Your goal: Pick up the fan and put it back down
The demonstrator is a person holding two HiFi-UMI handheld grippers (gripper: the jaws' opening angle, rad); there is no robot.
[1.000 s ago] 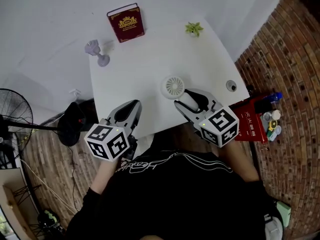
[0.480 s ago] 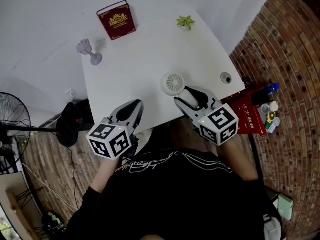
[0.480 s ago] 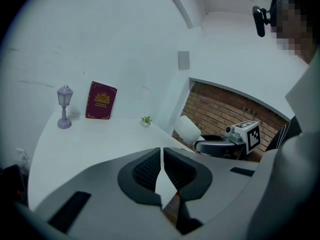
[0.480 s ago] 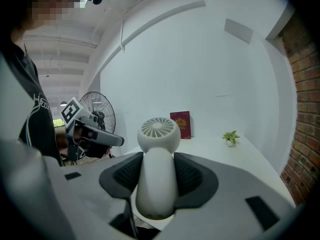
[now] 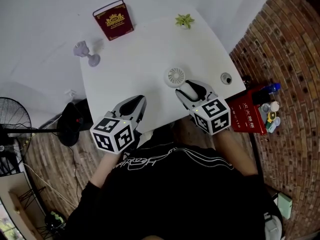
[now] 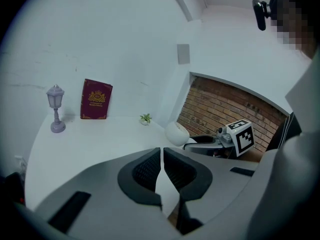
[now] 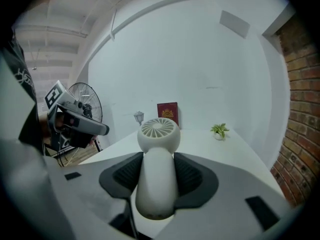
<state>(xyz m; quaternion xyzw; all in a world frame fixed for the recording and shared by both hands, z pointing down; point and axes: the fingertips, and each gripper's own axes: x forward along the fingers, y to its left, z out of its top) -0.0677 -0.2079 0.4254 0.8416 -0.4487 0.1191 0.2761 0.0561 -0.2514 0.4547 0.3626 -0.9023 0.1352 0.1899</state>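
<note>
My right gripper (image 5: 189, 90) pinches the fan (image 5: 176, 76) at the table's (image 5: 140, 54) near edge. My left gripper (image 5: 136, 103) sits closed, empty.

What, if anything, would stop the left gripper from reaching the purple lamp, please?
Probably nothing, so yes: the left gripper is shut and empty, and only bare table lies between it and the lamp.

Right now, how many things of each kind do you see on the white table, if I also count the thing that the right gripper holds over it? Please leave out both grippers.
book: 1
lamp: 1
plant: 1
fan: 1
Total: 4
</note>
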